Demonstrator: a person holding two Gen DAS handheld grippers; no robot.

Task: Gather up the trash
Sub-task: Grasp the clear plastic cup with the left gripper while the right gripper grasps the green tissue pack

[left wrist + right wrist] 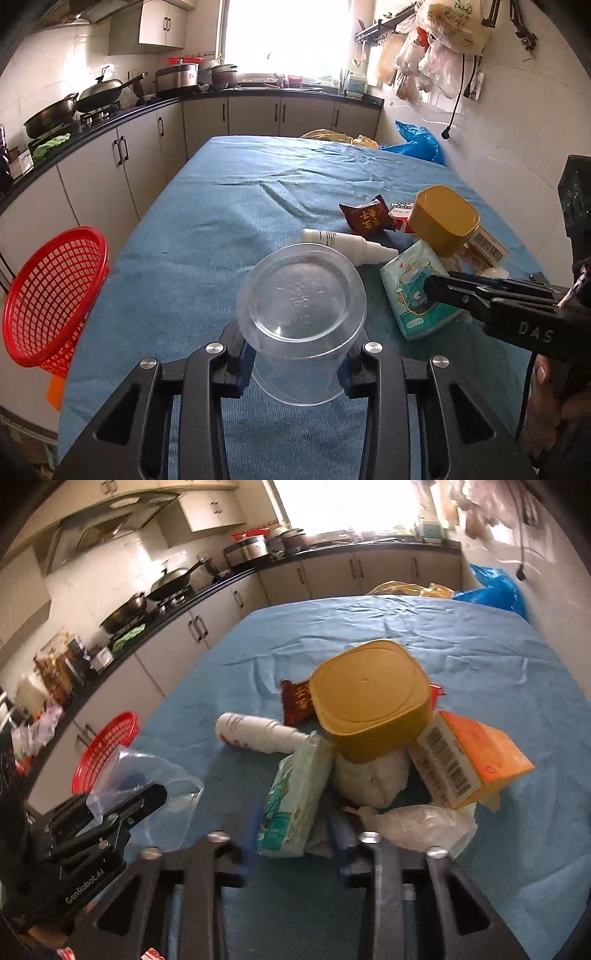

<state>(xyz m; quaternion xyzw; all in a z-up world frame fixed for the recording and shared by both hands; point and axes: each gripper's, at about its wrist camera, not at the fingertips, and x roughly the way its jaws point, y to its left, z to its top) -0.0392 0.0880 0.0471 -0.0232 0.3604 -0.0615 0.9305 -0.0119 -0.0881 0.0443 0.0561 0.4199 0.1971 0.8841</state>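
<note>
**Clear cup clamped in the left claw, right claw at the trash pile**

The left claw is closed on a clear plastic cup, its ribbed base facing the camera and its wall pinched between both fingers, held above the blue-covered tabletop. The cup is see-through and unbroken, with embossed marks on the bottom.

The right claw is partly open around a mint-green tissue pack standing on edge; whether the pads touch it I cannot tell. Just beyond are a white crumpled wad, a tilted yellow tub, an orange carton, a white bottle lying flat, and a brown snack wrapper.

A red mesh basket hangs at the tabletop's left edge. The far half of the cloth lies open; the pile crowds the right edge.
</note>
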